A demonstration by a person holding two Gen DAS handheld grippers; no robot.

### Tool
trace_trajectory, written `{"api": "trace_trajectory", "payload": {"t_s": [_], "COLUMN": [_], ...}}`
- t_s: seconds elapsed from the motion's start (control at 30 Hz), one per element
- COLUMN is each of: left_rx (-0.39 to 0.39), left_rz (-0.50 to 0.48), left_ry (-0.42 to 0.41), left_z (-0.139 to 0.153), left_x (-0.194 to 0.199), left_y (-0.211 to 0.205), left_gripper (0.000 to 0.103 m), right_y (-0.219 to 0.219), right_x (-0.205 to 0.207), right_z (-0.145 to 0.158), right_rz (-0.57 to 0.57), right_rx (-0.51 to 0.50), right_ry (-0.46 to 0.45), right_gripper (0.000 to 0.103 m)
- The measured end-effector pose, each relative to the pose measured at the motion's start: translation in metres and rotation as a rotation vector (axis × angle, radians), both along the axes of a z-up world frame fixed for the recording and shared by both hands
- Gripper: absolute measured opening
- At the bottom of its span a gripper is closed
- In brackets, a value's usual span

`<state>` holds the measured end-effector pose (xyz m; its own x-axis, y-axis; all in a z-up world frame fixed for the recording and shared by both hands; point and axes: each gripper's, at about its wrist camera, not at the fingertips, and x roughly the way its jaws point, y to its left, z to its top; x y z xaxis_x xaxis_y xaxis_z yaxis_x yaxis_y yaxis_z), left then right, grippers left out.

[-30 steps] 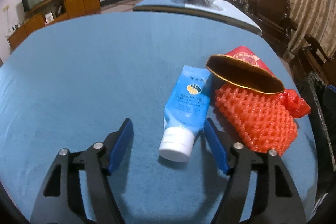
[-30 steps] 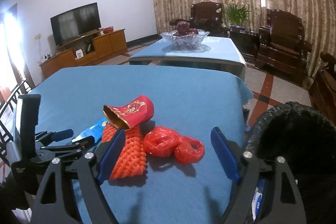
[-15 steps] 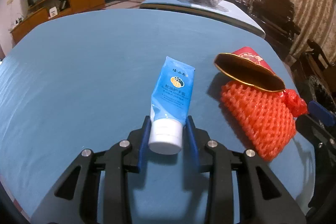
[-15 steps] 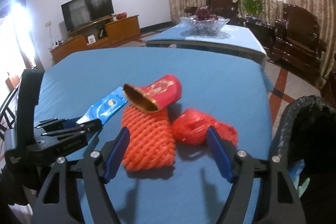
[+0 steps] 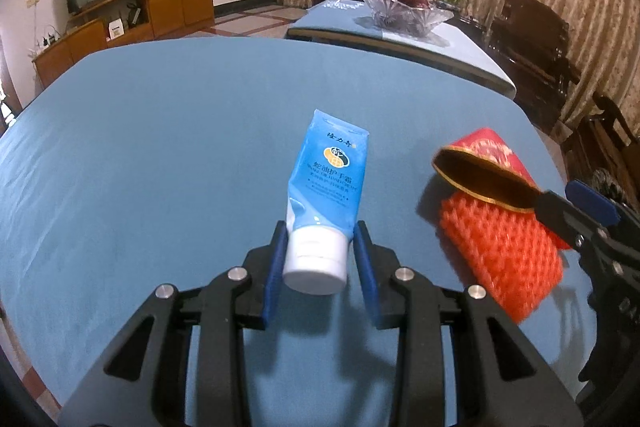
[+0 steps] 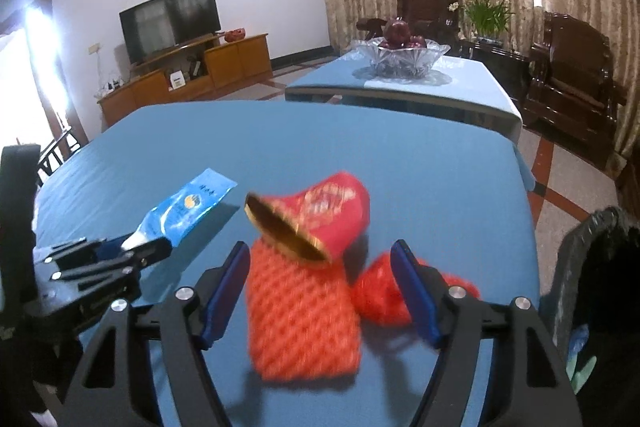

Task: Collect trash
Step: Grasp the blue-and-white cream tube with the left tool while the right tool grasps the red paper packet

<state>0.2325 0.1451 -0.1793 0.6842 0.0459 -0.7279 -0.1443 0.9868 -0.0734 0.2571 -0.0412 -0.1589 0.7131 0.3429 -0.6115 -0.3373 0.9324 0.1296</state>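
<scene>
Big blue table (image 5: 160, 155) fills most of both views; black trash bag (image 6: 596, 267) sits at the right edge of the right wrist view; orange foam net (image 6: 300, 315) lies lower centre between the wide-open right tongs (image 6: 320, 291), red pouch (image 6: 332, 211) resting on its far end; left tongs (image 5: 320, 267) are clenched on the blue tube (image 5: 326, 183), centre frame, cap end.
</scene>
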Motion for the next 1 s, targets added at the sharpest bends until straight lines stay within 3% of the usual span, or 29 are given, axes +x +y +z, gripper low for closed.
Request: {"api": "trace_trajectory", "payload": {"t_s": [0.33,0.53,0.7,0.87,1.0], "left_rx": [-0.004,-0.024,-0.026,-0.03,-0.033], "left_rz": [0.03,0.048,0.042,0.033,0.03], "left_ry": [-0.006,0.01,0.004,0.002,0.003], "left_z": [0.003,-0.004,-0.005,-0.006,-0.005], "left_x": [0.015,0.021,0.024,0.025,0.025], "left_y": [0.021,0.03,0.03,0.027,0.025], "left_gripper": [0.032,0.032,0.032,0.032,0.032], "right_y": [0.041,0.048,0.043,0.033,0.023], "right_x": [0.021,0.029,0.043,0.055,0.06], "right_z": [-0.015,-0.022,-0.018,-0.016,-0.015], "right_rz": [0.039,0.041,0.028,0.009,-0.007], "right_rx": [-0.074,-0.13,-0.112,-0.114,-0.095], "right_ry": [0.013,0.022,0.038,0.052,0.063], "right_gripper": [0.073,0.073,0.072,0.047,0.035]}}
